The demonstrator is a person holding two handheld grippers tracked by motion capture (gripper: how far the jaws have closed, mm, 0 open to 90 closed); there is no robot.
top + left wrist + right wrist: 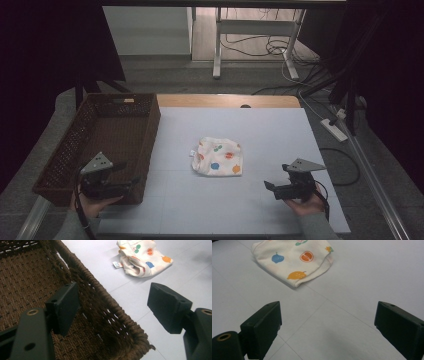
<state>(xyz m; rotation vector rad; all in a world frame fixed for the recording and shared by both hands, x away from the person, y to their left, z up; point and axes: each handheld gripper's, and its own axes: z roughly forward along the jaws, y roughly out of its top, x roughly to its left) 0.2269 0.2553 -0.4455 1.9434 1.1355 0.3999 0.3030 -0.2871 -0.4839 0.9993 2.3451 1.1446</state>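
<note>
Across most of the high view a pale table is spread, with a brown woven basket set along its left edge, reaching from the upper left toward the lower left of the frame. At the centre of that frame a small folded cloth is laid flat, cream with coloured fruit prints and a white label at one edge; it is well apart from both tools and near, though not touching, the basket's right wall. At lower left the left gripper is held over the basket's near corner, and in the left gripper view its jaws are seen spread wide, with nothing between them — the wicker rim runs between them below. At lower right the right gripper is held just above bare table, jaws likewise parted and empty, with the cloth in the upper left of the right gripper view. The step in hand is judged to be the reach for the cloth, probably for placing in the basket. For a clean pick, the nearest folded edge should be approached low and square, all layers being taken in one bite so the fold is not shaken open. The cloth is best lifted clear of the table before being carried over the rim — dragging would undo it.
</note>
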